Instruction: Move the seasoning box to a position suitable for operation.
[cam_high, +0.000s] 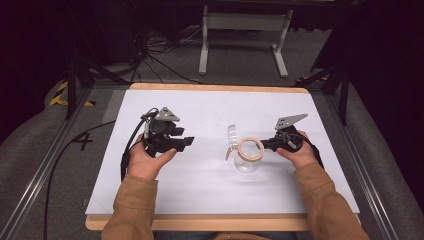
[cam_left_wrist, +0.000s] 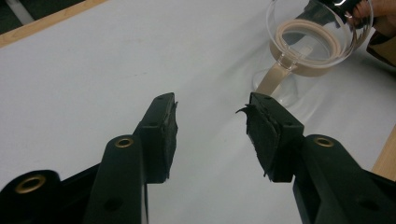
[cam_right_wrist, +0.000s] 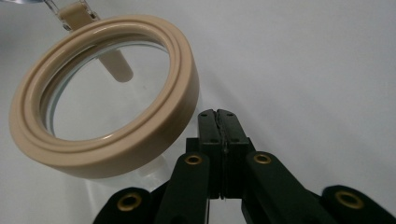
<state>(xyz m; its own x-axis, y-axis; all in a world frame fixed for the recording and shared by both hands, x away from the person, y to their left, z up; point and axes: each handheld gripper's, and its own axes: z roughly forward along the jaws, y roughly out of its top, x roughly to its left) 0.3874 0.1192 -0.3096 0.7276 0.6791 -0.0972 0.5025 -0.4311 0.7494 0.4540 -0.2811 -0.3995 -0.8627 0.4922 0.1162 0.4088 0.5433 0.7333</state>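
Glass jar (cam_high: 247, 159) — right gripper (cam_right_wrist: 218, 116) closed beside, left gripper (cam_left_wrist: 211, 122) agape

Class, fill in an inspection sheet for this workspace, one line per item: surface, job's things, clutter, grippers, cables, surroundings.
Surface: white tabletop with a wooden edge, bare around the work.
Job's things: clear glass jar with a beige ring at its mouth and its clear lid swung open on the hinge.
Clutter: nothing seen.
Grippers: left gripper open, held apart from the jar; right gripper shut, right beside the ring; whether it pinches the jar cannot be told.
Cables: black cable trails from the left gripper.
Surroundings: grey floor, loose wires, white stand beyond the table.
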